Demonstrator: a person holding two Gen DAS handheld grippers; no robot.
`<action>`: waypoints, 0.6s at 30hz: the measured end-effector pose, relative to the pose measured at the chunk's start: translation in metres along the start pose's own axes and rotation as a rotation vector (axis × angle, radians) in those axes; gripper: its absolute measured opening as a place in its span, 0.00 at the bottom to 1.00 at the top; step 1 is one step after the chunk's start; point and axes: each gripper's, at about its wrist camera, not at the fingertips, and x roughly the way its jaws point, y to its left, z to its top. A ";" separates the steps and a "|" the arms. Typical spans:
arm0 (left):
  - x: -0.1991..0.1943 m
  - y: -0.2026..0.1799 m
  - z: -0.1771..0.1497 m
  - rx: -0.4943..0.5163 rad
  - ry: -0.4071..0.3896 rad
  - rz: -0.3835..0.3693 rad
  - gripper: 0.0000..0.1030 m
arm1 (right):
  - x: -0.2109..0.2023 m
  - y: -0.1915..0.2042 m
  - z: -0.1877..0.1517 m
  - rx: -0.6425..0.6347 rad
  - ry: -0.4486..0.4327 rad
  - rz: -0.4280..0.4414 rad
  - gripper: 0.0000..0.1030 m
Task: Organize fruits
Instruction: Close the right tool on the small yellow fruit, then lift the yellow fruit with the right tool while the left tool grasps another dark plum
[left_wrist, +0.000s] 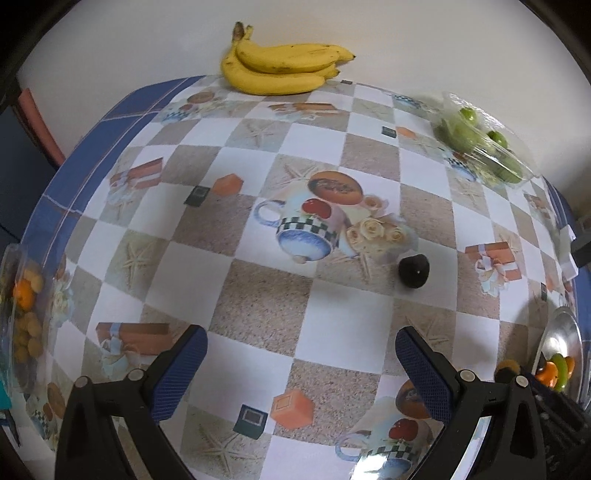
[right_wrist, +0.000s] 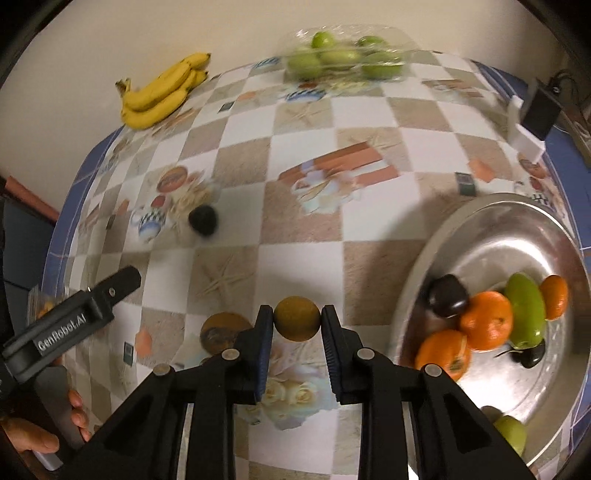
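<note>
- So the right gripper (right_wrist: 297, 325) has its blue pads clamped on a small round yellow-brown fruit (right_wrist: 296, 318), pinched right at the fingertips and hanging over the tablecloth (right_wrist: 295, 266), just left of the metal tray (right_wrist: 491, 221).
- Left gripper (left_wrist: 301, 363) is wide open with nothing between the jaws, hovering over the middle of the table.
- Biggest risk imo: the fruit is a smooth little ball held only at the very tips, so any jerk on the way to the tray could squirt it out and send it rolling across that slick cloth.
- Second worry: the tray already holds a loose pile – three oranges (right_wrist: 487, 320), a long green fruit (right_wrist: 526, 314) and a dark one (right_wrist: 447, 296). Drop the new one from high up and it might bounce off shiny curved metal or knock the pile around.
- A stray dark fruit (left_wrist: 413, 270) sits alone mid-table, near the left gripper, and it could get bumped.
- Materials: tablecloth looks like glossy printed vinyl, checkered with mugs and starfish. Tray is polished and reflective with a raised rim. Gripper pads are ribbed blue rubber.
- Bananas (left_wrist: 282, 64) sit at the far edge by the wall, and green fruits sit in a crinkly clear plastic pack (right_wrist: 343, 55).
</note>
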 end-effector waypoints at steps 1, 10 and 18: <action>0.000 -0.002 0.001 0.001 -0.007 0.001 1.00 | 0.001 0.000 0.001 0.002 -0.004 0.000 0.27; -0.001 -0.021 0.007 0.034 -0.059 -0.100 1.00 | 0.000 -0.005 0.006 0.024 -0.019 0.007 0.27; -0.004 -0.040 0.020 0.062 -0.103 -0.113 0.99 | -0.006 -0.011 0.013 0.039 -0.060 0.016 0.27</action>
